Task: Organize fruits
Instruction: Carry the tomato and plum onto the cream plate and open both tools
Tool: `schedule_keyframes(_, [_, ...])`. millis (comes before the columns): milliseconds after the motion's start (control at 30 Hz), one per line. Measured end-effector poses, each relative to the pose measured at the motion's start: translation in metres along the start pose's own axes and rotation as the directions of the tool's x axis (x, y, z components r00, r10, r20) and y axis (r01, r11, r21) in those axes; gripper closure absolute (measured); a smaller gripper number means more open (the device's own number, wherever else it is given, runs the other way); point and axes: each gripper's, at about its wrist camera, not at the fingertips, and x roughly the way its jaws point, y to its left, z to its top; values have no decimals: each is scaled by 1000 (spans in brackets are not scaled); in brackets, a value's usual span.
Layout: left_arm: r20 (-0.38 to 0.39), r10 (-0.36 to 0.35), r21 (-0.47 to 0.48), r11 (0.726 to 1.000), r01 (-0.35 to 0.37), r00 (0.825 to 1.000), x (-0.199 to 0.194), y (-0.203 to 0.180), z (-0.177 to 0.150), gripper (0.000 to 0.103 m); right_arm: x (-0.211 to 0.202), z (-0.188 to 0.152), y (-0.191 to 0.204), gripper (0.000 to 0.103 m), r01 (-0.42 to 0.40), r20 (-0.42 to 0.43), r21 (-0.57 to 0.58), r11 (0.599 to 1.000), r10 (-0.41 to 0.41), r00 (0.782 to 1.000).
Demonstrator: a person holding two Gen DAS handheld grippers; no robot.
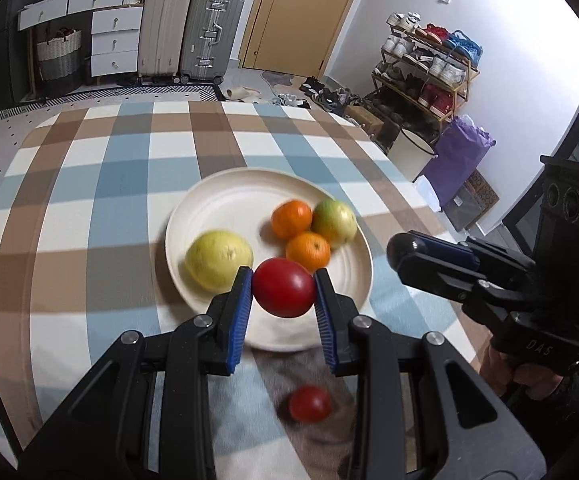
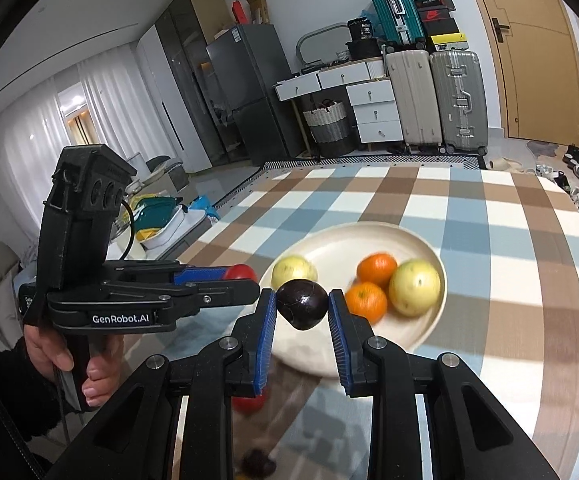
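A cream plate (image 1: 217, 204) (image 2: 421, 336) on the checked tablecloth holds a yellow fruit (image 1: 218, 260) (image 2: 292, 270), two oranges (image 1: 291, 218) (image 1: 308, 251) (image 2: 376, 268) and a green-yellow apple (image 1: 334, 222) (image 2: 414, 288). My left gripper (image 1: 283, 286) is shut on a red tomato (image 1: 284, 288) above the plate's near rim; it also shows in the right wrist view (image 2: 245, 272). My right gripper (image 2: 302, 306) is shut on a dark purple plum (image 2: 302, 304) above the plate's near edge. A second red tomato (image 1: 309, 403) (image 2: 248, 404) lies on the cloth below.
A dark fruit (image 2: 257, 463) lies blurred on the cloth near the bottom edge of the right wrist view. The table's right edge (image 1: 393, 160) drops to a white bucket (image 1: 411, 148), a purple bag and a shoe rack. Suitcases and drawers stand beyond the far edge.
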Motion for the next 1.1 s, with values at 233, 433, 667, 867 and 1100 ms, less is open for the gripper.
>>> schedule_keyframes(233, [-14, 0, 11, 1000, 0, 1000, 22, 3, 38, 75, 24, 32, -14, 76, 9, -10, -8, 1000, -9, 1000])
schedule_keyframes(433, [-32, -6, 0, 1000, 6, 999, 44, 8, 66, 75, 44, 51, -32, 76, 4, -14, 27, 1000, -4, 1000])
schedule_keyframes(667, [-54, 4, -4, 1000, -4, 999, 73, 17, 89, 75, 69, 62, -52, 76, 6, -35, 75, 997, -4, 999])
schedule_keyframes(867, [-94, 16, -14, 1000, -18, 995, 101, 25, 92, 75, 88, 63, -66, 76, 19, -57, 109, 994, -13, 998])
schedule_keyframes(1100, [-117, 14, -26, 1000, -17, 993, 120, 30, 88, 75, 103, 55, -74, 76, 34, -90, 122, 992, -23, 996])
